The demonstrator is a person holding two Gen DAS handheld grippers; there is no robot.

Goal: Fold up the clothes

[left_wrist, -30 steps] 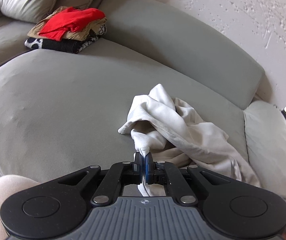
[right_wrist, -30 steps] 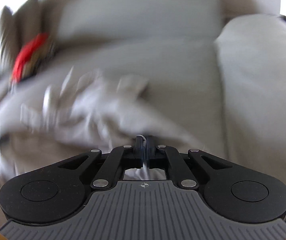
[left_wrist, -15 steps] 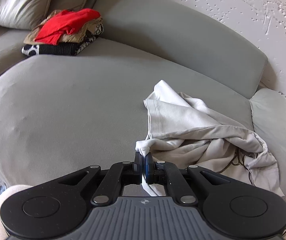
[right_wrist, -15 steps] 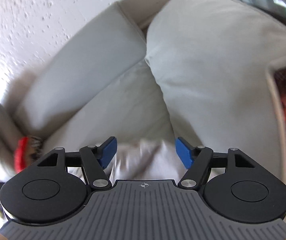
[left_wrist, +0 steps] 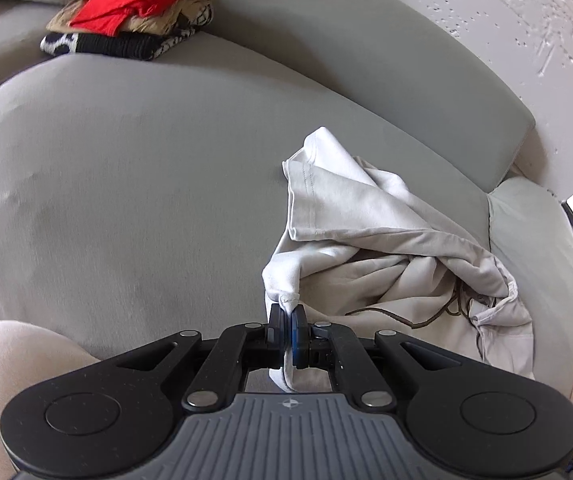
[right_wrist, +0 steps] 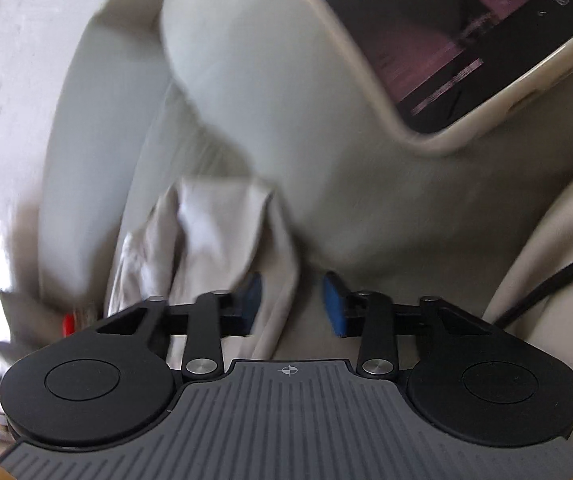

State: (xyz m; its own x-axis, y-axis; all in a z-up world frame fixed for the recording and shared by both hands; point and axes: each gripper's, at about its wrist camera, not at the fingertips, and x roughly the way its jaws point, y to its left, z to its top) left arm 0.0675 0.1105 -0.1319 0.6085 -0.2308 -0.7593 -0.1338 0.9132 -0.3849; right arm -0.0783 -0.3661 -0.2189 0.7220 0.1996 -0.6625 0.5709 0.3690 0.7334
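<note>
A crumpled pale grey garment (left_wrist: 370, 236) with a brown drawstring (left_wrist: 426, 316) lies on the grey sofa seat (left_wrist: 134, 184), right of centre in the left wrist view. My left gripper (left_wrist: 287, 322) is shut on a bunched corner of it at the sofa's front edge. In the right wrist view, which is motion-blurred, my right gripper (right_wrist: 292, 304) is open and empty, with a fold of the same garment (right_wrist: 214, 232) lying just ahead of and under its left finger.
A pile of folded clothes (left_wrist: 134, 12) with a red piece on top sits at the sofa's far left. A pale cushion (left_wrist: 534, 248) lies at the right end. A phone in a cream case (right_wrist: 458, 44) rests on the cushion (right_wrist: 278, 80). A knee (left_wrist: 10, 372) shows lower left.
My right gripper let go of the garment, opened, and swung right toward the cushion and phone. My left gripper stayed shut on the corner; the garment spread flatter on the seat.
</note>
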